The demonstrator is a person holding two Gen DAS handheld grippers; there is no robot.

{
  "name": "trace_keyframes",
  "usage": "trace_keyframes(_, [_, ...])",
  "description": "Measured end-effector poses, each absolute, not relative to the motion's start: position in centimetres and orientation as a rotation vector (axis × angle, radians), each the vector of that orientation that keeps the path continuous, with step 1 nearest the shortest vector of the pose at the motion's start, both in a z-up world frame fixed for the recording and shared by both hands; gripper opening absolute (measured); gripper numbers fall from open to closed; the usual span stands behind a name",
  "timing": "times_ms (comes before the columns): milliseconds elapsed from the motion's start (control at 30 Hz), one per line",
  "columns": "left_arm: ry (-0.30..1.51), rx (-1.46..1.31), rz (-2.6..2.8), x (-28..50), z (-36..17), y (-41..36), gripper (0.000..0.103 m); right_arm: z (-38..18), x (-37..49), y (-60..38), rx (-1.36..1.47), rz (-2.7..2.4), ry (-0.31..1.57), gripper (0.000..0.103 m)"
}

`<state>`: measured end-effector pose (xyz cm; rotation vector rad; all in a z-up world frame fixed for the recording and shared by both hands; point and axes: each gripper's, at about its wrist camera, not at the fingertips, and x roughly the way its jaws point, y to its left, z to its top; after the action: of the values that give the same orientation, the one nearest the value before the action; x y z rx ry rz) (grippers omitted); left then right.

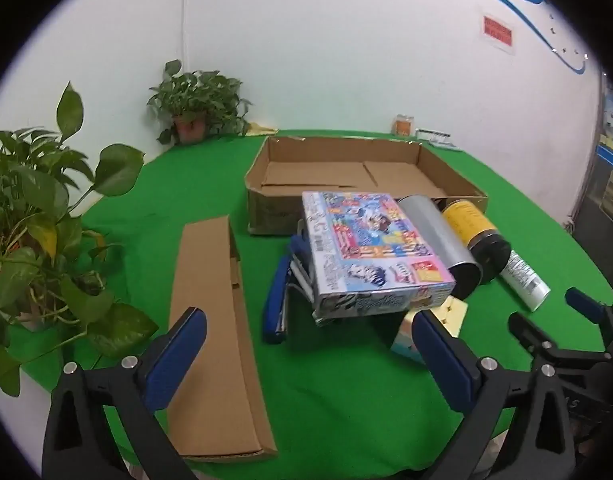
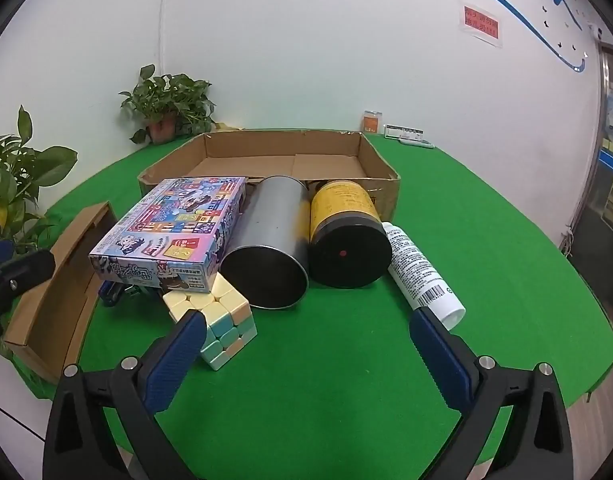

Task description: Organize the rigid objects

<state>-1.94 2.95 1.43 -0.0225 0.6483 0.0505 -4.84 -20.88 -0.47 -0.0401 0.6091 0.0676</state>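
A colourful game box (image 1: 370, 248) (image 2: 174, 232) lies tilted on a blue stapler (image 1: 278, 300) and a pastel cube (image 2: 218, 316). To its right lie a silver can (image 2: 270, 248) (image 1: 438, 236), a yellow jar with a black lid (image 2: 346, 240) (image 1: 474, 228) and a white tube (image 2: 422, 272) (image 1: 524, 276). An open cardboard box (image 1: 346, 172) (image 2: 282, 160) stands behind them. My left gripper (image 1: 306, 344) is open and empty, just in front of the pile. My right gripper (image 2: 306, 344) is open and empty, in front of the cans; it also shows in the left wrist view (image 1: 550, 312).
A long flat cardboard lid (image 1: 214, 328) (image 2: 58, 292) lies left of the pile on the round green table (image 2: 486, 240). Potted plants stand at the left edge (image 1: 34, 216) and at the back (image 1: 194, 108). Small items (image 1: 422, 130) sit at the back by the wall.
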Motion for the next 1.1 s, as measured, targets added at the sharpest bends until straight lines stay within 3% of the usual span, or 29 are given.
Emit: trace_keyframes(1100, [0.767,-0.011,0.087,-0.8,-0.8,6.7,0.100,-1.5,-3.0,-17.3,0.027,0.374,0.640,0.102])
